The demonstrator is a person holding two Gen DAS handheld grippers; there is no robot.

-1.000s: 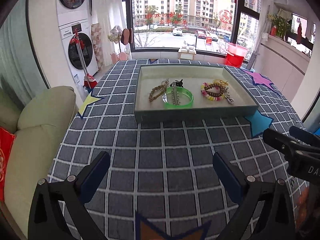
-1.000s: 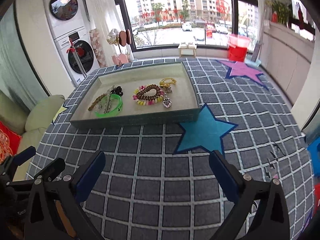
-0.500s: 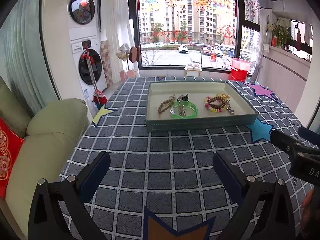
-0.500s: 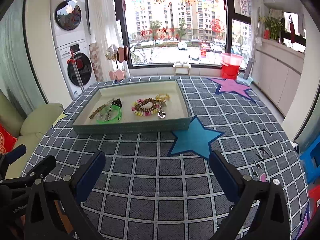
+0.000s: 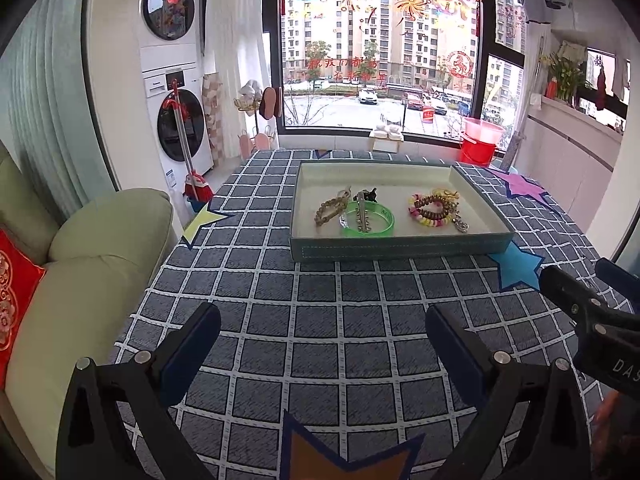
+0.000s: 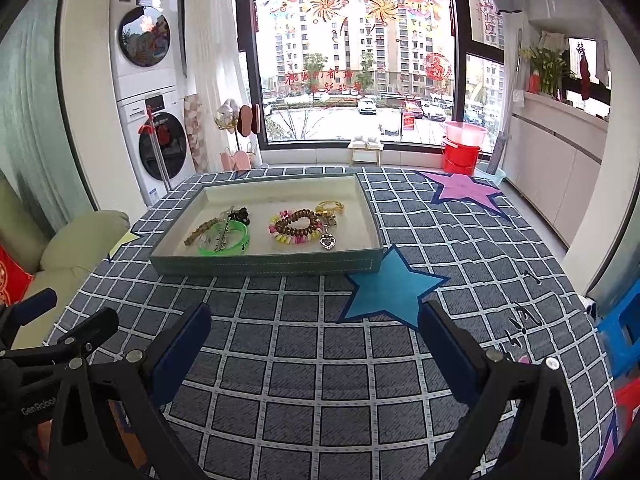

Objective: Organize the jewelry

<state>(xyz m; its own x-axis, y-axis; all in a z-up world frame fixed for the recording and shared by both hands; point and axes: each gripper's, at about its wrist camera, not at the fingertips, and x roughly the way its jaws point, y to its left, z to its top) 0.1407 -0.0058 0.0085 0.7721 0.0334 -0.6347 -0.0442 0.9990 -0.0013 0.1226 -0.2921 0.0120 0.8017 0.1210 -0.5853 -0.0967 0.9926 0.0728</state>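
A shallow grey-green tray (image 5: 400,246) (image 6: 264,265) sits on the checked tablecloth far ahead of both grippers. In it lie a green bangle (image 5: 368,222) (image 6: 226,241), a braided tan bracelet (image 5: 330,210) (image 6: 200,232), a black clip (image 5: 368,195), a brown and multicolour coil bracelet (image 5: 432,210) (image 6: 298,227), a yellow ring (image 6: 330,206) and a silver heart charm (image 6: 328,242). My left gripper (image 5: 322,340) is open and empty, low over the cloth. My right gripper (image 6: 314,338) is open and empty, beside the left one.
A green sofa with a red cushion (image 5: 80,264) borders the table's left edge. A blue star patch (image 6: 394,288) lies right of the tray's near corner. A red bucket (image 6: 462,148) and a stacked washer (image 5: 176,120) stand beyond the table.
Both grippers have drawn back and risen away from the tray, which now looks smaller and farther. Both stay open; the jewelry has not moved.
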